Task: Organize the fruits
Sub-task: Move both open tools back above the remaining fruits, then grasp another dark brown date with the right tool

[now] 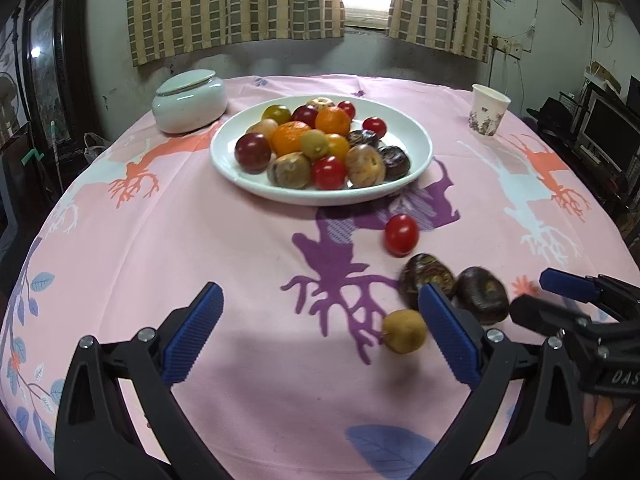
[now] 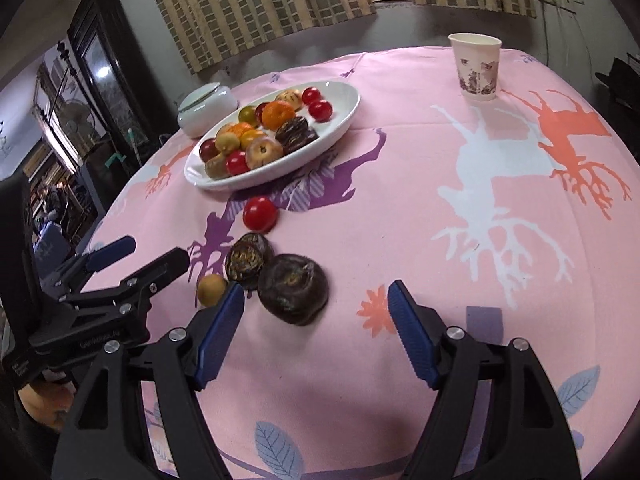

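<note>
A white plate [image 1: 416,136] holds several small fruits: oranges, red and dark ones. It also shows in the right wrist view [image 2: 340,120]. Loose on the pink tablecloth lie a red fruit [image 1: 401,235] [image 2: 260,213], two dark wrinkled fruits [image 1: 426,276] [image 1: 482,294] [image 2: 249,260] [image 2: 293,294] and a small brown fruit [image 1: 404,331] [image 2: 211,290]. My left gripper [image 1: 320,328] is open and empty, its right finger beside the brown fruit. My right gripper [image 2: 316,316] is open and empty, with the nearer dark fruit just ahead of its fingers.
A pale lidded ceramic jar [image 1: 190,102] [image 2: 206,108] stands left of the plate. A paper cup [image 1: 488,110] [image 2: 476,66] stands at the far right. The round table's edges [image 1: 52,208] curve away on both sides. Curtains and a window are behind.
</note>
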Motion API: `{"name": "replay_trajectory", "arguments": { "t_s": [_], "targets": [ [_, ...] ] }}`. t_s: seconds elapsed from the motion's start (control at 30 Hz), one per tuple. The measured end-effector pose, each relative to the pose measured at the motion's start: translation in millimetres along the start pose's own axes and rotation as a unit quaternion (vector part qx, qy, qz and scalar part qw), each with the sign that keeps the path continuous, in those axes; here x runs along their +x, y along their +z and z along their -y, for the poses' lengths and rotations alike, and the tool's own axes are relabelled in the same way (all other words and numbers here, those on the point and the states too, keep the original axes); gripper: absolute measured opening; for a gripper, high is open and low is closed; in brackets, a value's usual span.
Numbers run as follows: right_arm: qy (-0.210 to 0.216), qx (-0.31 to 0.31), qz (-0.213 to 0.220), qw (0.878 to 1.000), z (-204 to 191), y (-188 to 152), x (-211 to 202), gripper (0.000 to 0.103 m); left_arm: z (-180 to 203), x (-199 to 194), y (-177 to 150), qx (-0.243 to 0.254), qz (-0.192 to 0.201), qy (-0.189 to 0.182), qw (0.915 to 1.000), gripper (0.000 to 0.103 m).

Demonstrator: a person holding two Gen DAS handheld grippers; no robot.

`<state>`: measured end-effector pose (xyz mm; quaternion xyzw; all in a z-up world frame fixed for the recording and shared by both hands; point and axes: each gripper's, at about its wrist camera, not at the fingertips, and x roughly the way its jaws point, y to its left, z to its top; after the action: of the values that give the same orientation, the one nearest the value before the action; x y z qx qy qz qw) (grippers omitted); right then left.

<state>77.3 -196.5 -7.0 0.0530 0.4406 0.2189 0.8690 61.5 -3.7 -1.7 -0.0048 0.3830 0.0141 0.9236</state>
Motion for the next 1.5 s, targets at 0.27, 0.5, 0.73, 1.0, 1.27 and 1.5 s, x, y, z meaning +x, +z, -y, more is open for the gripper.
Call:
{"name": "replay_trajectory", "arguments": {
  "t_s": [0.27,0.5,0.73,1.0,1.27,1.5],
  "targets": [
    [-0.032,-0.062,-0.019,0.997,-21.6,-12.9,11.8,0.075,-17.8,-0.4,1.5,-0.047,-0.012,-0.012,0.9988,0.100],
    [-0.052,-0.076,-0.022,0.995,-25.3,-15.5,21.0,0.075,-12.0,6.3,-1.5,-0.030,-0.022,0.000,0.9993,0.100],
    [-0.090,-0.098,-0.030,0.991,-36.9,-12.4,32.7,0.075,-16.7,11.9,-1.0,-0.037,-0.031,0.004,0.9989,0.100],
    [-0.096,-0.099,-0.031,0.990,-40.8,-4.6,41.6,0.067,-22.5,17.1,-2.9,-0.055,-0.051,-0.012,0.9971,0.100],
    [-0.077,-0.070,-0.016,0.994,-30.9,-0.7,31.0,0.046,-23.1,20.9,-5.6,-0.062,-0.063,-0.024,0.9958,0.100],
    [-0.081,-0.017,0.002,0.997,6.1,-4.0,2.8,0.046,-3.7,10.9,-8.2,-0.020,-0.039,-0.032,0.9985,0.100]
  ]
}}
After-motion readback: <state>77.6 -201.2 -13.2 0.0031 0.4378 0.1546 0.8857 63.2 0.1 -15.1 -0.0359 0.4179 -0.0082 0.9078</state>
